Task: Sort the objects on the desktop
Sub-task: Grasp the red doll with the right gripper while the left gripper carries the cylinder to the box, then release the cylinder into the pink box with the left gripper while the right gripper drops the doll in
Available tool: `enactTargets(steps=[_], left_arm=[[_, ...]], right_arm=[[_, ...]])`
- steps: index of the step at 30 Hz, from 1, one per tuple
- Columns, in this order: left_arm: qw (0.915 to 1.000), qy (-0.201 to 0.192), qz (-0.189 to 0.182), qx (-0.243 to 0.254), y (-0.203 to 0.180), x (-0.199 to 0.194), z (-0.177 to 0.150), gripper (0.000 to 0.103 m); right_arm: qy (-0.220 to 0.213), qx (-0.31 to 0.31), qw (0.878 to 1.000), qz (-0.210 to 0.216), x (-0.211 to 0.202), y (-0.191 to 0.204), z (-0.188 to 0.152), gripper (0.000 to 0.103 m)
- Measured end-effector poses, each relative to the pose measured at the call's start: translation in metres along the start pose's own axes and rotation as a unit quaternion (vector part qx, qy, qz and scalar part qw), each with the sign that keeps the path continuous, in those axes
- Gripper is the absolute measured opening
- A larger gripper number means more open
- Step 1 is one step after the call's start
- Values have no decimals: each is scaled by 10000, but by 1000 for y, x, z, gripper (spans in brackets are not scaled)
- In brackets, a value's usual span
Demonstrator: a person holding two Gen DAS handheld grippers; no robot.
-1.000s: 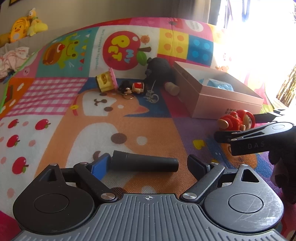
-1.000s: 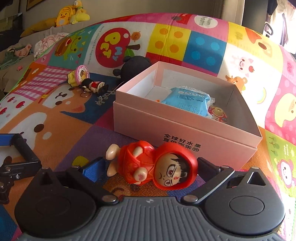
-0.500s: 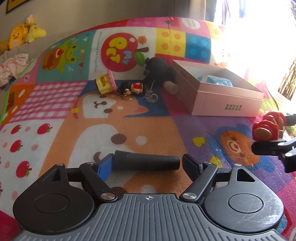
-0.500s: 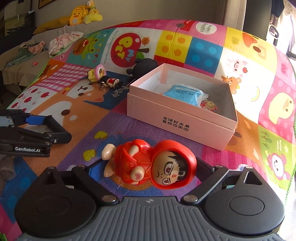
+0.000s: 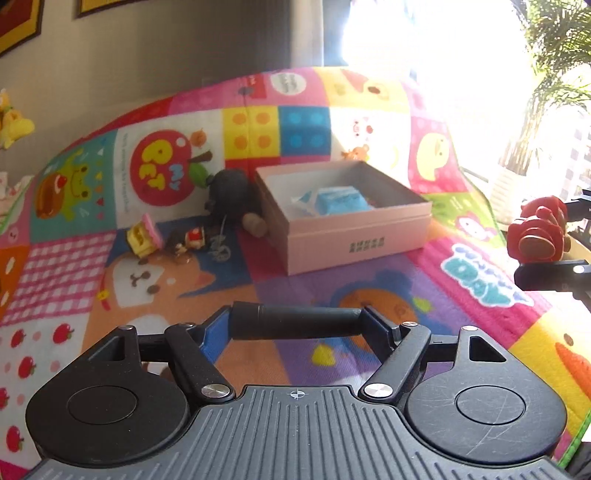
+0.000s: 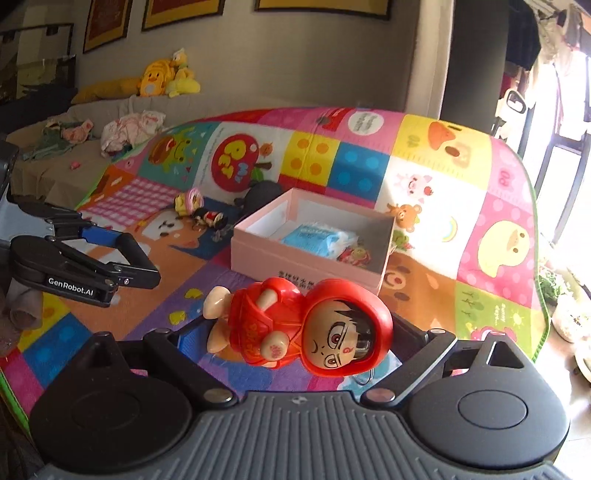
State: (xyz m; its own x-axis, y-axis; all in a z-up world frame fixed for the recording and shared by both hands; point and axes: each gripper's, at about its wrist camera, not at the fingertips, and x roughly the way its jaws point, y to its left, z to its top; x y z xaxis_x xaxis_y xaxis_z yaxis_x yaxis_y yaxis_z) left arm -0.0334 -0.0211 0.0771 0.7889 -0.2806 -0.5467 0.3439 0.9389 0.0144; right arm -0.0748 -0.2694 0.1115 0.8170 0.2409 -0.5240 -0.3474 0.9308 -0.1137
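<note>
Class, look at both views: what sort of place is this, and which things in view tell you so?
Probably a living room at home, used for play: a cartoon play mat on the floor, plush toys on a sofa, and framed pictures on the wall.

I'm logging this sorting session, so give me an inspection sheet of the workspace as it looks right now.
Surface: colourful cartoon play mat.
Job's things: open pink box holding a blue packet and a small colourful item; red hooded figure; black cylinder.
Clutter: yellow-pink toy, small doll and black plush lying left of the box.
Grippers: left gripper shut on the cylinder's ends; right gripper shut on the figure.
Cables: nothing seen.
Surroundings: sofa with yellow plush toys, framed pictures, bright window, potted plant.
</note>
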Motion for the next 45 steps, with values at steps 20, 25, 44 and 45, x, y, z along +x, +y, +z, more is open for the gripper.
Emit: enactTargets(steps=[20,25,44,45], left_arm=[[9946,-556,143,861,9,105,66,99],[9991,-298,-57,-279,40,81,26,100],[9775,-463,-101,-2058,128,52,-33,102],[9746,-461,-150,-2187,131,54,-34,102]], right_arm=[[-154,74,9974,-704,55,-42,21,95],[-164,-356,9964,-757,90,-28,49,95],[1034,1296,9860,-180,281,-28,173,100],[1014,1236,9869,-237,280,-26,174,100]])
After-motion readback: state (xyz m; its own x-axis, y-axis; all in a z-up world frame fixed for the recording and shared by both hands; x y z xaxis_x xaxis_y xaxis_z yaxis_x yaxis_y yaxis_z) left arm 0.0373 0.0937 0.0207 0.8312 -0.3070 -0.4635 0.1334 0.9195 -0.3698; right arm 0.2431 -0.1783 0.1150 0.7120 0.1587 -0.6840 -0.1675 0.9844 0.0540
